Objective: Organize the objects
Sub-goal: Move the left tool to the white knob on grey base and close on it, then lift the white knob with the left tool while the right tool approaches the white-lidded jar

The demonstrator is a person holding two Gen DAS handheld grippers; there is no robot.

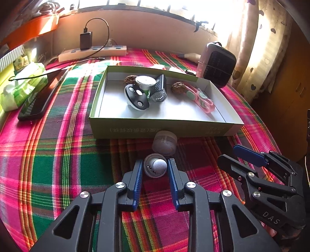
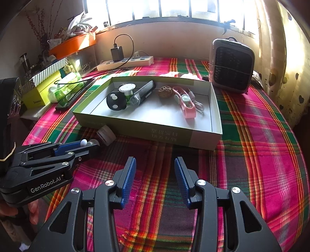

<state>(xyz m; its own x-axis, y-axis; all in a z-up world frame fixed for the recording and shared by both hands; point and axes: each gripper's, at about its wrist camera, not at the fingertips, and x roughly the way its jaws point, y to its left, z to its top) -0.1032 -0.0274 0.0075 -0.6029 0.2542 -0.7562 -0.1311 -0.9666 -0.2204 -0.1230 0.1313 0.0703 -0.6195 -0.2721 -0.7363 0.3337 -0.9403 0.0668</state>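
Left gripper point(image 1: 155, 168): ribbed blue fingers point(image 1: 138, 175) clamp a small round grey knob-like object point(image 1: 155, 167), near the box.
Right gripper point(image 2: 155, 170): fingers wide, empty.
Box point(image 1: 164, 129): shallow cardboard tray on plaid cloth surface point(image 1: 58, 155).
Cap point(image 1: 164, 143): translucent cylinder touching the box's near wall.

Strong daylight poured through a barred window point(image 2: 174, 9) above a pale wall point(image 2: 174, 38). A heart-patterned curtain point(image 1: 257, 48) hung at the right. The worktop wore a pink-and-green plaid cloth point(image 2: 261, 145), with an orange shelf point(image 2: 71, 45) at the left.
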